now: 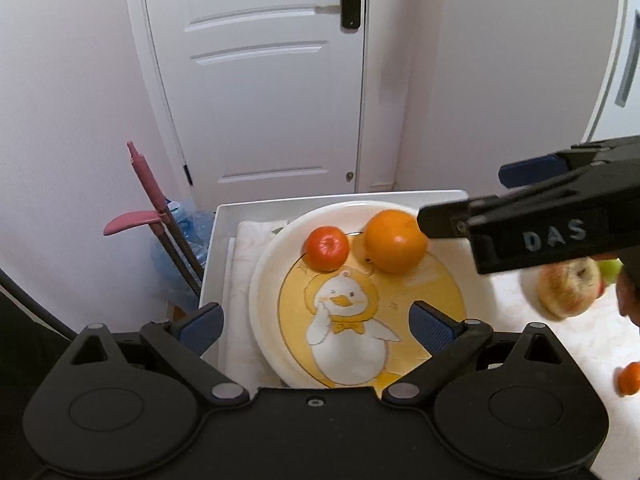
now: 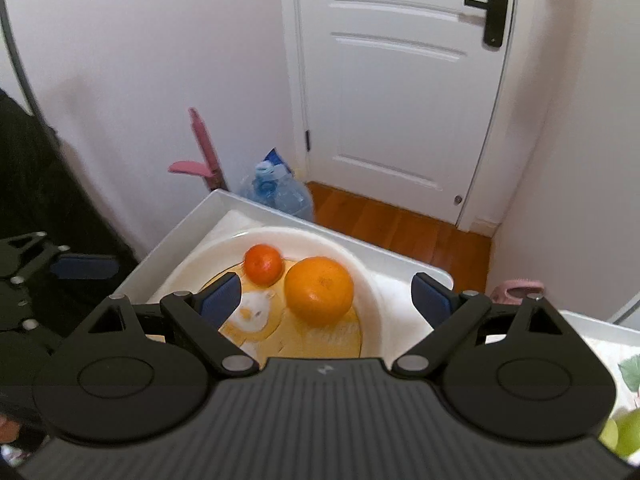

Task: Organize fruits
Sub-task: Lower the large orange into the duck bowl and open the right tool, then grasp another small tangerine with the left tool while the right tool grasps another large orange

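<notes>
An orange and a smaller tangerine sit side by side at the far part of the duck-printed plate. Both the left gripper and right gripper hover with jaws spread wide, holding nothing.

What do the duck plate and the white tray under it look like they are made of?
The duck plate looks like glazed ceramic, possibly melamine: glossy white rim, smooth printed picture. The white tray looks like matte plastic: thin raised rim, rounded corners, no shine. Neither can be told for sure.
</notes>
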Action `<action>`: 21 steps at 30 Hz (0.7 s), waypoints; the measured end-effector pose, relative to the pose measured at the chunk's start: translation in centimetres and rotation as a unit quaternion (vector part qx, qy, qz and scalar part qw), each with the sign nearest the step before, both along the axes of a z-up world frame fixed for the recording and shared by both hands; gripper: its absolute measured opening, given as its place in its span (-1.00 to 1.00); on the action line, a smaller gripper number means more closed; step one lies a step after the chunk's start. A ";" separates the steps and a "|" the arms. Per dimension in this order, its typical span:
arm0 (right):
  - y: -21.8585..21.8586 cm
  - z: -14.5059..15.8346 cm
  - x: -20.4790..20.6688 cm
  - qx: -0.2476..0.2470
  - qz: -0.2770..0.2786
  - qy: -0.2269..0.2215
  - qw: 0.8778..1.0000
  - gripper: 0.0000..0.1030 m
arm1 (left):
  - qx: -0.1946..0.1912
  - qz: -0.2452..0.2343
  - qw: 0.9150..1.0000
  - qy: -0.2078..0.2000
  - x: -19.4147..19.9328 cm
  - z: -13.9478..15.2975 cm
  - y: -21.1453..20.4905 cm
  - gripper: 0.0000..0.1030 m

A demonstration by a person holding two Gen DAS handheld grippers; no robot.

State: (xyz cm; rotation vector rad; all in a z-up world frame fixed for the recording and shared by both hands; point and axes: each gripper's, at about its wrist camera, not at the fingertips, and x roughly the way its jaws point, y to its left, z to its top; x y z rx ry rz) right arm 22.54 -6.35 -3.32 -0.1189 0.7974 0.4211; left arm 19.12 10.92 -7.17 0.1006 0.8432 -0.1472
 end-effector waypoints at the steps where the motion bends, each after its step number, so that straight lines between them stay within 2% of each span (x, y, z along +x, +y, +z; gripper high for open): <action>1: -0.2 0.3 -0.4 0.001 -0.001 0.007 1.000 1.00 | -0.004 0.000 1.000 -0.001 -0.2 0.3 -0.1 0.96; 4: -1.4 1.3 -1.9 0.001 -0.020 0.005 1.000 1.00 | -0.014 0.002 1.000 -0.007 -0.9 1.3 -0.6 0.96; 10: -5.1 2.8 -5.4 -0.004 -0.047 -0.029 0.998 1.00 | -0.015 0.005 1.000 -0.020 -3.0 3.3 -2.3 0.96; 14: -8.8 3.6 -7.6 -0.003 -0.061 -0.036 0.997 1.00 | 0.001 0.006 0.999 -0.034 -5.3 4.3 -4.4 0.96; 21: -16.2 4.8 -11.7 -0.033 -0.089 -0.035 0.995 1.00 | 0.000 0.002 0.999 -0.036 -9.0 5.3 -8.8 0.96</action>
